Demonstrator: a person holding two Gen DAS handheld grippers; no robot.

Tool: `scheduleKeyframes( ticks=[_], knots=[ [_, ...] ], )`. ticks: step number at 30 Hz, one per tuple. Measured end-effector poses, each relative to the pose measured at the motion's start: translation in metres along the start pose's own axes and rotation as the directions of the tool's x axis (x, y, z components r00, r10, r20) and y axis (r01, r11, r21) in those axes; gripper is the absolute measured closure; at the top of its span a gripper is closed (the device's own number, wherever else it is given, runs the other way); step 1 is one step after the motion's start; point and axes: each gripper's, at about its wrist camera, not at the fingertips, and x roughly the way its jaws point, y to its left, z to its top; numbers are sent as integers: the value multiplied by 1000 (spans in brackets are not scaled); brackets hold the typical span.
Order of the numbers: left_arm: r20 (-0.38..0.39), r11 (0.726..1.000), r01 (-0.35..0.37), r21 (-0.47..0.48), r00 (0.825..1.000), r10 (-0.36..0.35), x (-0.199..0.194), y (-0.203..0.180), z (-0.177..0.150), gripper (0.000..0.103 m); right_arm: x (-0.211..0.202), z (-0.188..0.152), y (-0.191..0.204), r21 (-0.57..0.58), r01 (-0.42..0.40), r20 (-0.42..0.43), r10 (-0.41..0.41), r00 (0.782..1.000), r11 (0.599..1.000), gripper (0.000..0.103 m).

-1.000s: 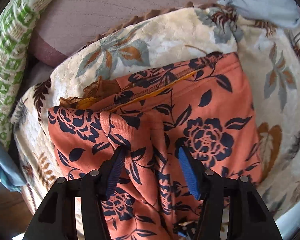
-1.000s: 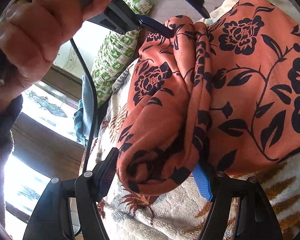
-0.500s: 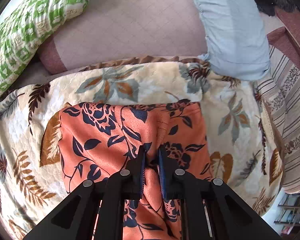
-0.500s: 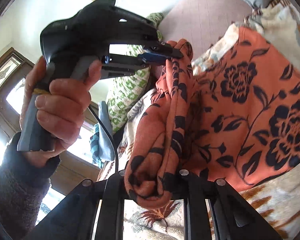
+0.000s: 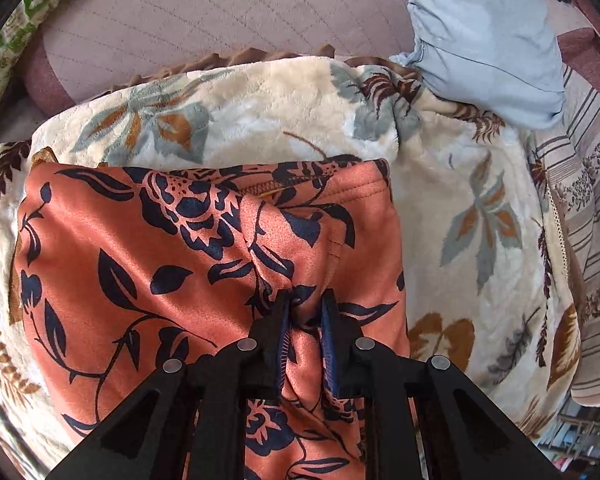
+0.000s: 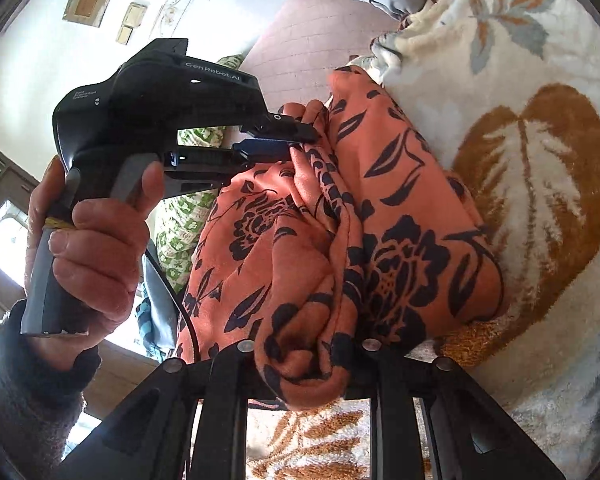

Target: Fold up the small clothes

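Visibly both jaws pinching orange floral garment (image 5: 148, 264), left gripper (image 6: 288, 140) marked GenRobot.AI

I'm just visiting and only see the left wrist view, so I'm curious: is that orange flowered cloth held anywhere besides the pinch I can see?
Observer: Yes. The right hand-held gripper is shut on a bunched edge of the orange floral garment.
Visitor: Can you see my gripper from there?
Observer: Yes, the left hand-held gripper clamps another fold, gripped by the person's left hand.
Visitor: Is the cloth flat?
Observer: No. Between the two grips it hangs in thick folds, raised off the leaf-print blanket.
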Motion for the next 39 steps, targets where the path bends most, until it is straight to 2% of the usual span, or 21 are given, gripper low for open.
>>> scheduleKeyframes(
  ticks=[7, 13, 18, 19, 20, 21, 23, 26, 29, 31, 33, 35, 36, 38, 39],
  knots=[
    [7, 999, -38, 5, 999, 38, 7, -9, -2, 80, 5, 0, -12, 5, -12, -11, 12, 1000, 1000, 79],
    [9, 999, -48, -6, 999, 48, -2, -6, -7, 75, 4, 2, -12, 2, -11, -13, 11, 1000, 1000, 76],
    [21, 998, -65, 5, 998, 65, -7, -10, -12, 75, 12, 2, -4, -1, -3, -18, 3, 1000, 1000, 76],
    [27, 998, -65, 12, 998, 64, -8, -11, -13, 78, 12, 2, -3, -3, -5, -18, 5, 1000, 1000, 76],
    [33, 998, -55, 25, 998, 54, -11, -14, -14, 82, 13, 2, -1, -10, -5, -19, 5, 1000, 1000, 77],
    [41, 999, -30, 33, 999, 28, -17, -16, -15, 91, 13, 3, 2, -14, -15, -16, 15, 1000, 1000, 86],
    [85, 999, 2, 46, 996, -6, -33, -22, -15, 91, 6, 6, 11, -24, -66, 5, 67, 998, 997, 88],
    [115, 996, 64, 58, 991, -70, -47, -32, -10, 90, -17, 20, 20, -54, -84, 94, 89, 992, 995, 88],
    [87, 996, 65, 61, 994, -70, -35, -40, -8, 88, -23, 29, 8, -53, -7, 128, 14, 992, 999, 88],
    [42, 997, 73, 36, 996, -74, -20, -36, -9, 88, -14, 27, -11, -11, 59, 105, -57, 993, 998, 87],
    [27, 991, 131, -13, 991, -131, -18, -24, -10, 88, -3, 22, -31, 56, 79, 76, -83, 994, 995, 87],
    [52, 979, 195, -58, 980, -192, -31, -5, -7, 88, -2, 25, -31, 55, 64, 72, -68, 995, 996, 83],
    [76, 970, 229, -78, 972, -223, -43, 7, -7, 87, -2, 26, -28, 42, 74, 69, -77, 995, 996, 80],
    [135, 959, 264, -105, 959, -249, -69, 39, -7, 77, -1, 27, -25, 32, 78, 42, -79, 996, 996, 76],
    [176, 960, 252, -119, 957, -230, -82, 57, -10, 64, -5, 30, -24, 49, 73, 44, -75, 996, 996, 74]
  ],
)
